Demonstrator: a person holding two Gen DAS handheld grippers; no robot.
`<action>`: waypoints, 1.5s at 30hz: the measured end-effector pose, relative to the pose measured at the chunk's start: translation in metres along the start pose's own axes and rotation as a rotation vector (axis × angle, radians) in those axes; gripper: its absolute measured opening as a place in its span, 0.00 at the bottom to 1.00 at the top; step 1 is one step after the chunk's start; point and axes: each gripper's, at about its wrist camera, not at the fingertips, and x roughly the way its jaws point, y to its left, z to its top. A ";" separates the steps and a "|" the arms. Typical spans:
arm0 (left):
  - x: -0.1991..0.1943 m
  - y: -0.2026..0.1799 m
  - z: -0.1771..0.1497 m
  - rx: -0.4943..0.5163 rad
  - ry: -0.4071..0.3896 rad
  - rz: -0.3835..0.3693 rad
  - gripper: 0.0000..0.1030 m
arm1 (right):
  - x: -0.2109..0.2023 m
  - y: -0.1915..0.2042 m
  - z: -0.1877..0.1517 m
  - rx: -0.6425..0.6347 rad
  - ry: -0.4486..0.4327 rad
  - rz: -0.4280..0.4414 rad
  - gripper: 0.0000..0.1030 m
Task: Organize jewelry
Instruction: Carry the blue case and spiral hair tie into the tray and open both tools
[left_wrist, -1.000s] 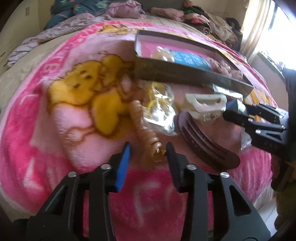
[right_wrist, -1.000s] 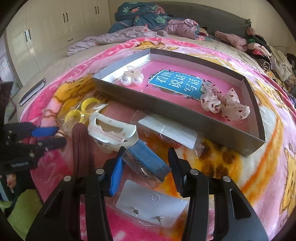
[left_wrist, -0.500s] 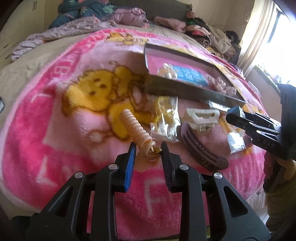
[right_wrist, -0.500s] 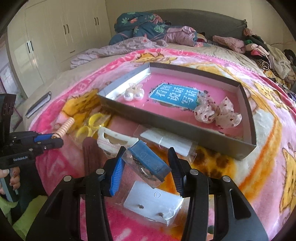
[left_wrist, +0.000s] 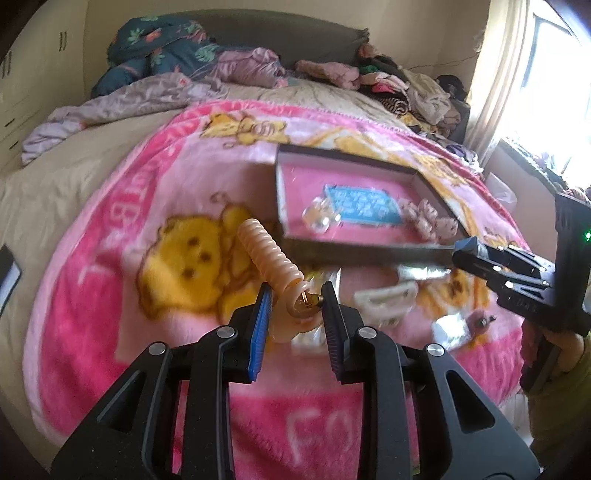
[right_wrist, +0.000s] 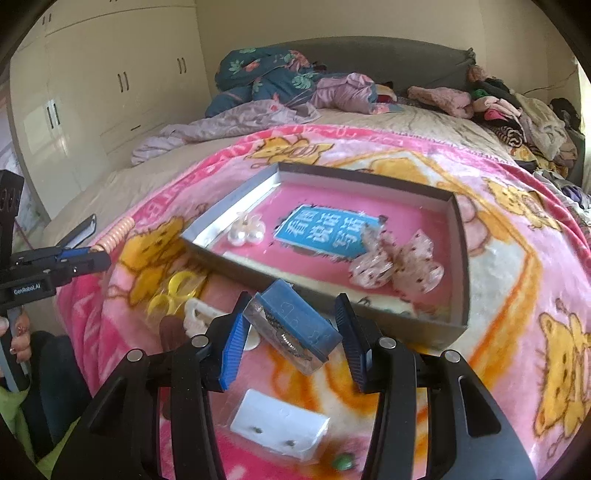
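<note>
**Two grippers, two loads, one tray on a soft bed**

The left gripper, fingers nearly closed, pinches the curled end of a peach coil tie, which juts up toward 11 o'clock in its own view. The right gripper, fingers only partly closed, grips a clear packet with a blue card, held clear of the blanket. Both loads hang near the tray, which lies at 12 o'clock from the right gripper and at 1 o'clock from the left.

The risks look plain. The tie is caught only by its tip beside a small gold bead; the springy coil could well twist out of the pads if swung. The packet sits askew between the fingers, gripped across a slick film corner, and might slide free. The tray's near wall stands between both loads and its pink floor, so a low approach would likely clip it and shove the light tray across the plush. The two grippers could also crowd each other over it.

Inside the tray lie a pearl clip and a gauzy bow. Still loose on the blanket are yellow rings, a white claw clip and an earring card at 6 o'clock below the right gripper.

The surface is a pink cartoon-bear blanket over a bed. Rumpled bedding and clothes pile along the headboard; cream wardrobes stand at 10 o'clock, and a bright window at 2 o'clock.
</note>
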 end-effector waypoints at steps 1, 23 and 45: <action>0.001 -0.003 0.003 0.003 -0.004 -0.006 0.19 | -0.002 -0.004 0.002 0.004 -0.006 -0.008 0.43; 0.077 -0.063 0.079 0.079 -0.008 -0.119 0.19 | 0.004 -0.072 0.039 0.067 -0.054 -0.142 0.43; 0.156 -0.086 0.076 0.117 0.124 -0.129 0.20 | 0.081 -0.124 0.053 0.141 0.059 -0.169 0.43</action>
